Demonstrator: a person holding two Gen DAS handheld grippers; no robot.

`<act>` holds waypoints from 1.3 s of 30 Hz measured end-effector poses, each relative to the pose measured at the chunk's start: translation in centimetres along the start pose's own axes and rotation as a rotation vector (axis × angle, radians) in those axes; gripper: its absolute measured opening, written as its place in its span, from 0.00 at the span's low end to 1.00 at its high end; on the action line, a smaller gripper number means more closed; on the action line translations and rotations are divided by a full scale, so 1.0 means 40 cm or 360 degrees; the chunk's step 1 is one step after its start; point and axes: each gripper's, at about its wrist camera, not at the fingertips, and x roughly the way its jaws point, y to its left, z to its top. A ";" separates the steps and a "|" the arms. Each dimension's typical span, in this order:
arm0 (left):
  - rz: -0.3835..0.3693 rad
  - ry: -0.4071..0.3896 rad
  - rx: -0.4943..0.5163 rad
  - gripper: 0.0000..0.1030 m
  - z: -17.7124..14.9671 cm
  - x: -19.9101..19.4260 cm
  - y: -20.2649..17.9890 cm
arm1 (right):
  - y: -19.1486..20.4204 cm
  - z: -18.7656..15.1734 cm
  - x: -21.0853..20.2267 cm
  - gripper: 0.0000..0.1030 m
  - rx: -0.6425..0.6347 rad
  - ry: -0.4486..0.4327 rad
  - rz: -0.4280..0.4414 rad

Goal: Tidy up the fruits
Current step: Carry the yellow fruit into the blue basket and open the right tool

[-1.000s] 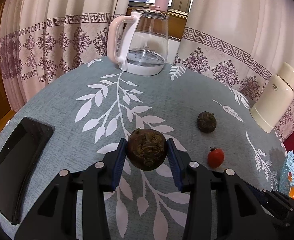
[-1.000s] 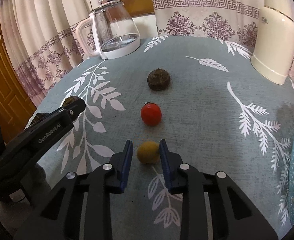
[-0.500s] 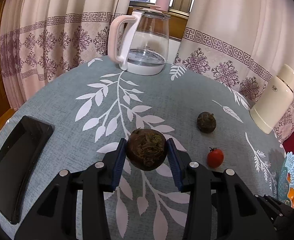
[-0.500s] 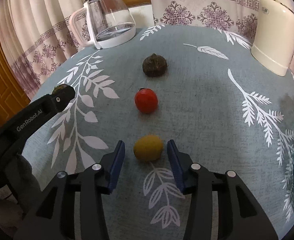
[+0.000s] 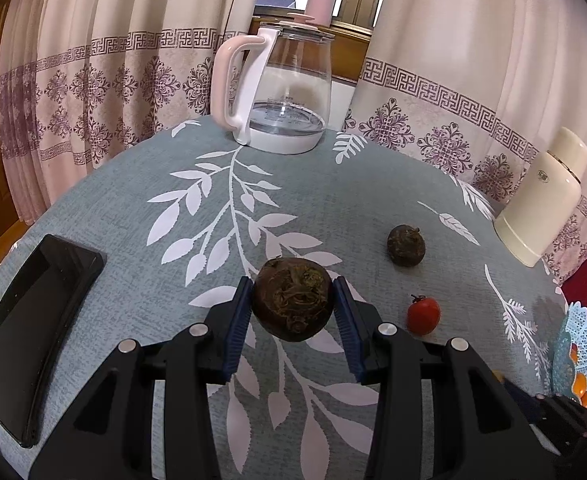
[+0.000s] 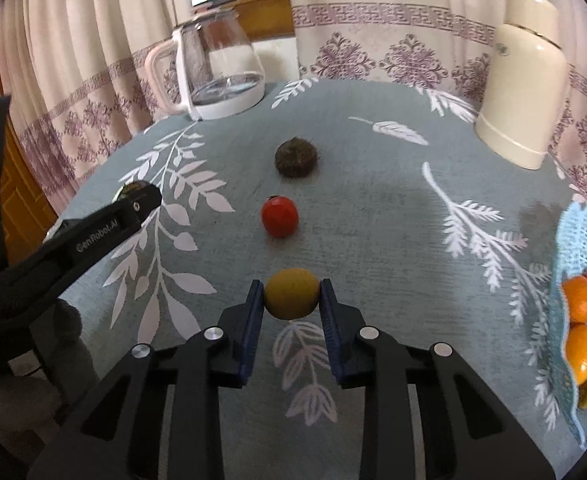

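Note:
My left gripper (image 5: 292,307) is shut on a dark brown fruit (image 5: 292,299) and holds it above the table. A second dark brown fruit (image 5: 406,245) and a red tomato (image 5: 424,315) lie on the cloth to its right. My right gripper (image 6: 291,297) is shut on a yellow fruit (image 6: 291,293), just off the cloth. Ahead of it lie the tomato (image 6: 279,216) and the dark fruit (image 6: 296,157). The left gripper's arm (image 6: 93,228) shows at the left of the right wrist view.
A light blue basket (image 6: 569,248) with oranges stands at the right edge, also seen in the left wrist view (image 5: 581,356). A glass kettle (image 5: 281,92) stands at the back, a cream thermos (image 5: 541,204) at the right, a black phone (image 5: 29,328) at the left.
My right gripper opened, moved forward around the yellow fruit, then closed on it and lifted it slightly. My left gripper kept its hold on the dark fruit and barely moved.

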 end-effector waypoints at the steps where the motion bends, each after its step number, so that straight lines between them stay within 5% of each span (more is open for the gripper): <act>1: -0.0003 0.0000 0.0002 0.41 0.000 -0.001 -0.001 | -0.006 0.000 -0.009 0.28 0.0013 -0.0007 -0.0001; 12: -0.0026 -0.0008 0.0029 0.41 -0.006 -0.011 -0.014 | -0.105 -0.018 -0.143 0.28 0.0156 -0.0144 -0.0080; 22: -0.0029 -0.0013 0.0040 0.41 -0.007 -0.013 -0.017 | -0.272 -0.069 -0.274 0.28 0.0376 -0.0249 -0.0315; 39: -0.0003 -0.0023 0.0090 0.41 -0.017 -0.014 -0.036 | -0.469 -0.191 -0.373 0.28 0.0650 -0.0274 -0.0593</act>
